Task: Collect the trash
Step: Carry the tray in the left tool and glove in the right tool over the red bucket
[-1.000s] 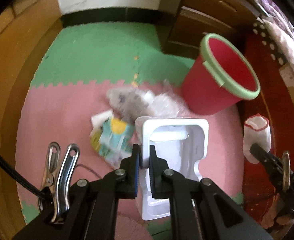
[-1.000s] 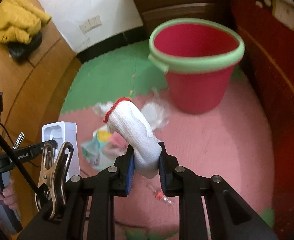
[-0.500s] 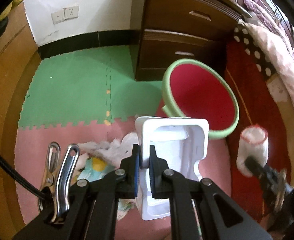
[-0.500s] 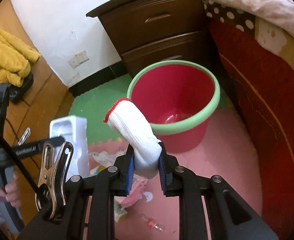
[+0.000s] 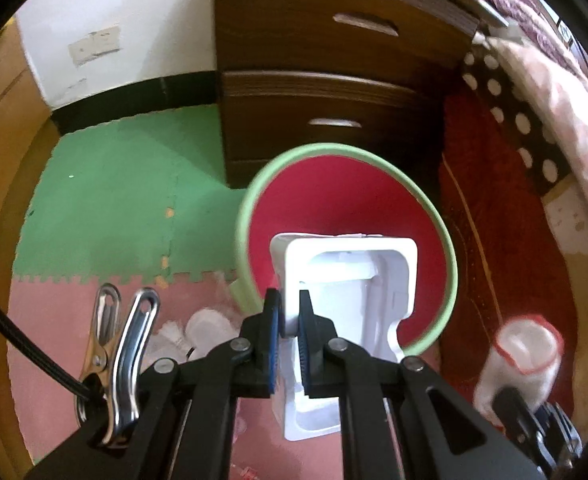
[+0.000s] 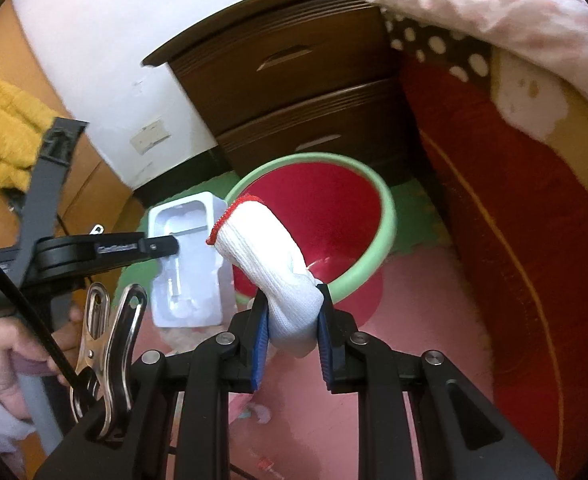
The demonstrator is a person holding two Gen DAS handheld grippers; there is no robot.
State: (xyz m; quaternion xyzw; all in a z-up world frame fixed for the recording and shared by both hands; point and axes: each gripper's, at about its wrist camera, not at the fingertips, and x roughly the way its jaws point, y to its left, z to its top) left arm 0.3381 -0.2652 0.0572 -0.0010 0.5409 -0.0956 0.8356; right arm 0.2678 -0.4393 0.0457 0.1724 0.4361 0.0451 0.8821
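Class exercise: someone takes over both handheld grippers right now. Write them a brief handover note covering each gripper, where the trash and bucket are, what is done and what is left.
Left gripper: shut on the white plastic tray, held at the near rim of the red bucket.
Right gripper: shut on the white glove, also at the bucket's rim.
Done: both pieces lifted and brought to the bucket.
Left: release both into the bucket, then fetch the crumpled white trash on the pink mat.
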